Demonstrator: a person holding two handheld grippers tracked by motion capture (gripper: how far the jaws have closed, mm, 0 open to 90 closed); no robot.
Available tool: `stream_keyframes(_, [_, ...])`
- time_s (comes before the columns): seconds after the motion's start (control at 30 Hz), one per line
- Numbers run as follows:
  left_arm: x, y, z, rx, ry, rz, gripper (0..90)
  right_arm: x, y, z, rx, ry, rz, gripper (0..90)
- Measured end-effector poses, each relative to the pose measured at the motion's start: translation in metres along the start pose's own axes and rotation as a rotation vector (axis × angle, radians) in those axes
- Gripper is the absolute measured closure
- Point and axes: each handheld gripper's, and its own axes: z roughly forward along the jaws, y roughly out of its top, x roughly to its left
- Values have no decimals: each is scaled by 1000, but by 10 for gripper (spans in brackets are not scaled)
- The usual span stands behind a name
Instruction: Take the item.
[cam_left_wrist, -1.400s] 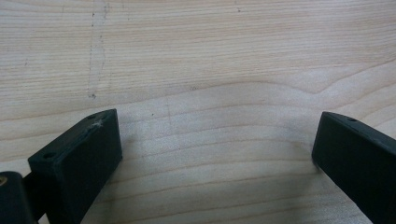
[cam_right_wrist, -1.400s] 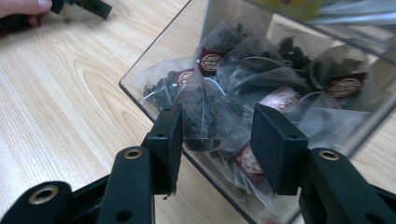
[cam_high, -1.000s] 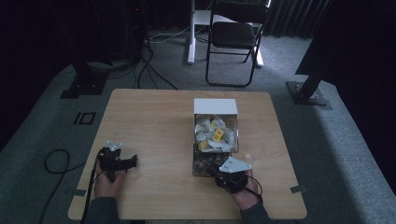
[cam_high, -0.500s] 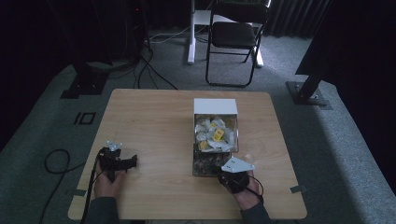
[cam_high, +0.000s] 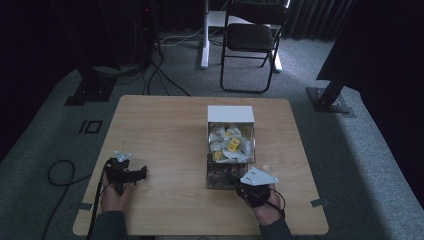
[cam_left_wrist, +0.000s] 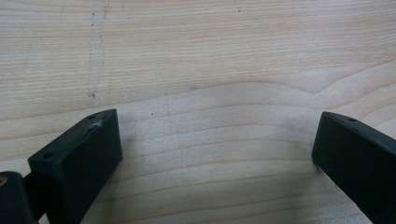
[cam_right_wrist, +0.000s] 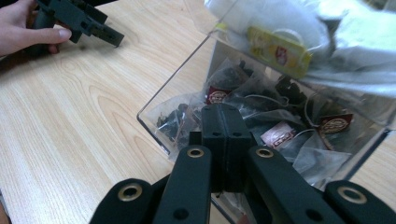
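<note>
While left tongs (cam_left_wrist: 215, 154) gape over bare table (cam_high: 165, 130), right tongs (cam_right_wrist: 225, 135) sit clenched, seemingly empty, beside the box (cam_high: 230, 145).

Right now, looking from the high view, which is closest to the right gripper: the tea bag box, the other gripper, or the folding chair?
1. Tea bag box, just ahead of the right gripper.
2. Left gripper, across the table to its left.
3. Folding chair, on the floor beyond the table.
</note>
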Motion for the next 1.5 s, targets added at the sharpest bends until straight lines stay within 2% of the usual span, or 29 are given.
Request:
stream_keyframes(0.67, [0,0,0,0,0,0,20,-3,6,-19,-25,-30,2,900])
stream_keyframes(1.5, [0,0,0,0,0,0,20,-9,5,-41,-37,-75,23,900])
